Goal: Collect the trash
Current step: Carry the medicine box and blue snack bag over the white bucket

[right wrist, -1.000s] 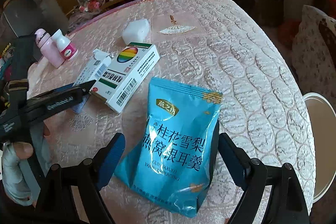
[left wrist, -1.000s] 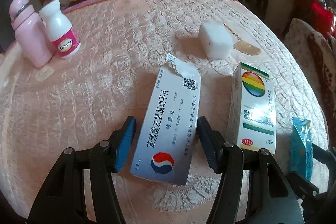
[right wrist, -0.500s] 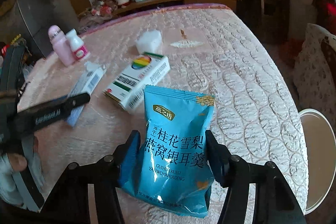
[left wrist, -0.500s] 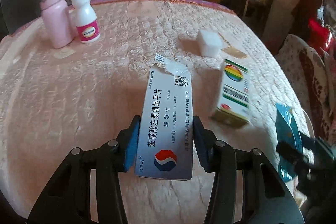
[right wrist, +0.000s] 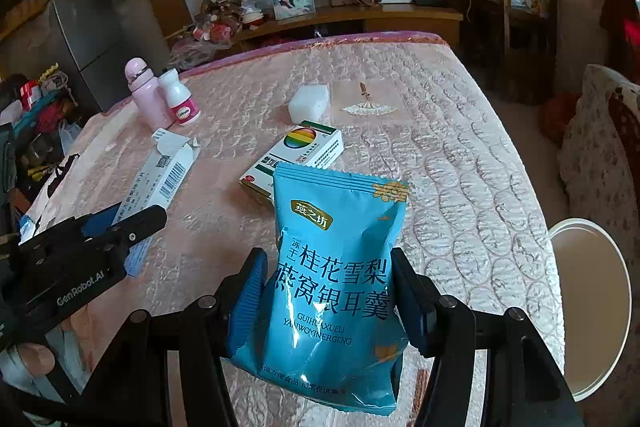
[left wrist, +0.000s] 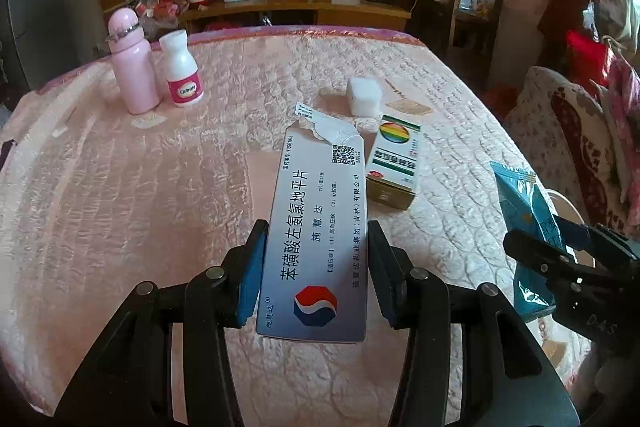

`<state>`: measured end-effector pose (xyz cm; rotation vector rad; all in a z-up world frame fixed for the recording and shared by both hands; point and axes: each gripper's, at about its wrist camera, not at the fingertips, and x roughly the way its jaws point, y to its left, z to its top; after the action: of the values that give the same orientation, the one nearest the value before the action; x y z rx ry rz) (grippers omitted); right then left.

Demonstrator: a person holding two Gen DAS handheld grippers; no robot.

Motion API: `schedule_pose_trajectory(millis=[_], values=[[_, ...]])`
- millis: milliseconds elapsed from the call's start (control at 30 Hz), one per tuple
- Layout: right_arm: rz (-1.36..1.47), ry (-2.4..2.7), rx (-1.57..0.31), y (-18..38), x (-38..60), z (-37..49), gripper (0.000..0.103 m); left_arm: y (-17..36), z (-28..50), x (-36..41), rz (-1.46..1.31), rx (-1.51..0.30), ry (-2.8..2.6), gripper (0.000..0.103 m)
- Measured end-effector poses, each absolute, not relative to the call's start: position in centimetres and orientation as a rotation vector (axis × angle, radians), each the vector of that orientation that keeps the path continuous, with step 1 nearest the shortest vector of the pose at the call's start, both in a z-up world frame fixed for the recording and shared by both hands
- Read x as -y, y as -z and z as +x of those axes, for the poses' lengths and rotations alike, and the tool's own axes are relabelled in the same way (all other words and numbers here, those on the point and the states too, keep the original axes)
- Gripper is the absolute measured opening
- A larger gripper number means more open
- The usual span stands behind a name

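A round table (left wrist: 120, 211) covered in a pink quilted cloth fills both views. The left gripper (left wrist: 316, 267) clamps a long white medicine box (left wrist: 320, 235) with a torn top flap; its blue pads press the box's two long sides, and the box is lifted off the cloth, pointing toward twelve o'clock. The jaws have just been closing, with the box between them. The right gripper (right wrist: 326, 299) squeezes a blue snack pouch (right wrist: 336, 283), which bulges between the pads and hangs above the cloth; those jaws have also just been closing on the pouch.

In the right wrist view, a second medicine box with a rainbow circle (right wrist: 296, 155) lies flat on the table just past the pouch, at about eleven o'clock from it. A white foam block (right wrist: 310, 103) sits farther off, at twelve o'clock. At ten o'clock, near the far rim, a pink bottle (right wrist: 144, 95) and a white pill bottle with a pink label (right wrist: 180, 99) stand upright side by side. A white bin rim (right wrist: 592, 307) shows off the table at three o'clock.
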<state>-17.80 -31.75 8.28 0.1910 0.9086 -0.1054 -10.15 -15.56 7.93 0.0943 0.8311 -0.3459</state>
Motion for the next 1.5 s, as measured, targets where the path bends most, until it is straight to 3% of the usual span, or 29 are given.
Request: schedule_pose_trajectory(millis=[700,1500], values=[[0.193,0.154,-0.857,-10.6,34.8,-21.9,0.059,-10.5,-14.7,20.8,0.156,-0.76,0.437,0.046],[0.25,0.392,-0.824,-12.1,46.0,-29.5,0.06,-9.9,-18.1,35.1,0.224,-0.794,0.695,0.046]])
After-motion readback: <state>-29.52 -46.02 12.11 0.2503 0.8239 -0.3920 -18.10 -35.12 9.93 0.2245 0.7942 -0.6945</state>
